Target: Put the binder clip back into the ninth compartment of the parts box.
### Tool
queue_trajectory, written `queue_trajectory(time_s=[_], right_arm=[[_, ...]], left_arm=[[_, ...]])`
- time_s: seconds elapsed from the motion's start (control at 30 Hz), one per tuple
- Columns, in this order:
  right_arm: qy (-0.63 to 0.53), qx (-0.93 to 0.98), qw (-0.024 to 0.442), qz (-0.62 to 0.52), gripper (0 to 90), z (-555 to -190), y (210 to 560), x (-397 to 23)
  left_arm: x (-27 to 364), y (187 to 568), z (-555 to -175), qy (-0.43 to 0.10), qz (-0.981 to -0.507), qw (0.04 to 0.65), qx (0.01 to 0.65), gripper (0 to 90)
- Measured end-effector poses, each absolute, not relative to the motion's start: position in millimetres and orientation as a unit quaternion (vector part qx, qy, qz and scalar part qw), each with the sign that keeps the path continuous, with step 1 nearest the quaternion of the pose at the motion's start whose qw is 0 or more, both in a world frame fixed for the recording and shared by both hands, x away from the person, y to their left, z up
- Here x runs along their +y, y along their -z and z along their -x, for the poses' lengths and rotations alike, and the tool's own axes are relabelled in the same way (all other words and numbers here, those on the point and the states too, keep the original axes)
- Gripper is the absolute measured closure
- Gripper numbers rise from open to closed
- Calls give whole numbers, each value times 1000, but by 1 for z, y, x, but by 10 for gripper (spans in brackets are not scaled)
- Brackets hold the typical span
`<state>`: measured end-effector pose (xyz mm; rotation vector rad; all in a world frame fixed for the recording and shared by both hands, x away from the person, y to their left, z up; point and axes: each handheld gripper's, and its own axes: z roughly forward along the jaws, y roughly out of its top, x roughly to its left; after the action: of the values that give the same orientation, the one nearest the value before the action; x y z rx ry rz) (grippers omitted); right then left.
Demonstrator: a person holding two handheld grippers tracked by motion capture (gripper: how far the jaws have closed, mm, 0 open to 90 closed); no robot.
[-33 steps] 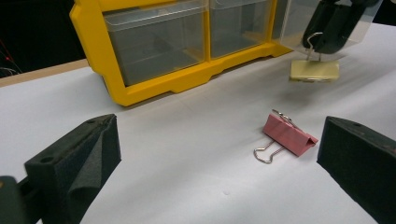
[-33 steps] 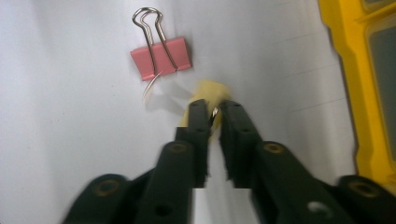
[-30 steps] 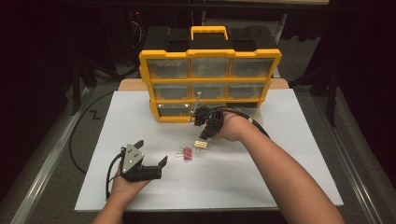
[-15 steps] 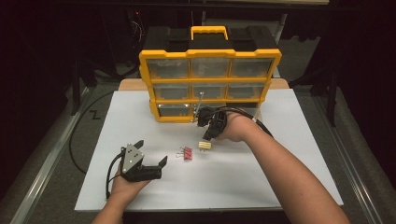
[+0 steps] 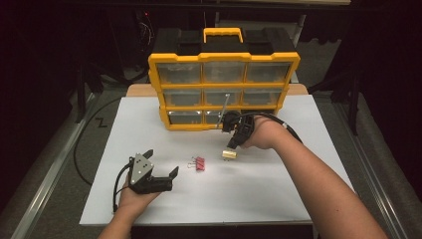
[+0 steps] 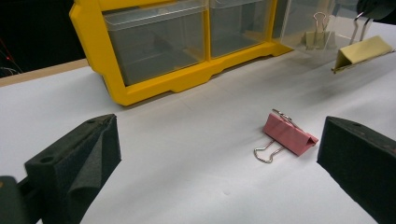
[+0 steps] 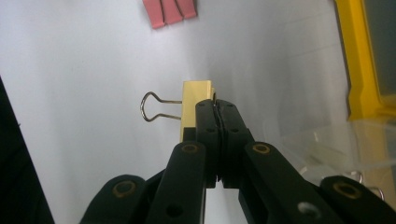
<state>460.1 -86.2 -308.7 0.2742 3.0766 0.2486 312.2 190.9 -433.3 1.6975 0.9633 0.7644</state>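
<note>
Just right of centre in the high view, the right gripper [image 5: 234, 142] is hanging over the white table sheet [image 5: 278, 199] in front of the yellow drawer organizer [image 5: 224, 89], its jaws pinched tight on a yellow binder clip [image 5: 229, 154]; the clip is dangling below the jaw tips, clear of the sheet, near the organizer's bottom row; in the right gripper view the two black jaws are meeting at mid-frame and gripping that yellow binder clip [image 7: 195, 108] by one wire handle, while its other wire loop is sticking out to the left; a pulled-out clear drawer [image 7: 336, 144] is showing at the right edge of that view, with wire loops of other clips visible in the lower right corner. At lower left of the high view, the left gripper [image 5: 161, 167] is resting low over the sheet, jaws standing wide with nothing between them; a pink binder clip [image 5: 198, 163] is lying on the sheet between the two grippers, well apart from both; in the left gripper view the pink binder clip [image 6: 287, 135] is sitting right of centre, handles splayed flat, while the yellow binder clip [image 6: 362, 52] is hovering at upper right beside the open drawer [image 6: 317, 28], which is holding another clip.
</note>
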Motion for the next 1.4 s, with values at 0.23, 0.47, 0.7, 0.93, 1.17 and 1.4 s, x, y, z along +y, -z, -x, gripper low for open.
queue_trajectory(time_s=[0.23,0.47,0.7,0.93,1.17,1.4], right_arm=[[-78,992,20,-100,900,-462,301,-102],[-78,991,21,-109,900,-463,293,-119],[-82,988,22,-126,900,-465,283,-134],[-80,987,22,-135,900,-467,275,-149],[-80,985,25,-148,900,-469,269,-159],[-84,984,35,-152,900,-471,255,-166]], left_arm=[[191,433,-312,-317,-702,498,398,3],[191,434,-312,-316,-703,497,399,3],[191,434,-312,-316,-704,496,398,3],[191,434,-312,-316,-704,496,398,3],[191,434,-313,-316,-705,495,398,3],[191,434,-313,-316,-704,495,398,3]])
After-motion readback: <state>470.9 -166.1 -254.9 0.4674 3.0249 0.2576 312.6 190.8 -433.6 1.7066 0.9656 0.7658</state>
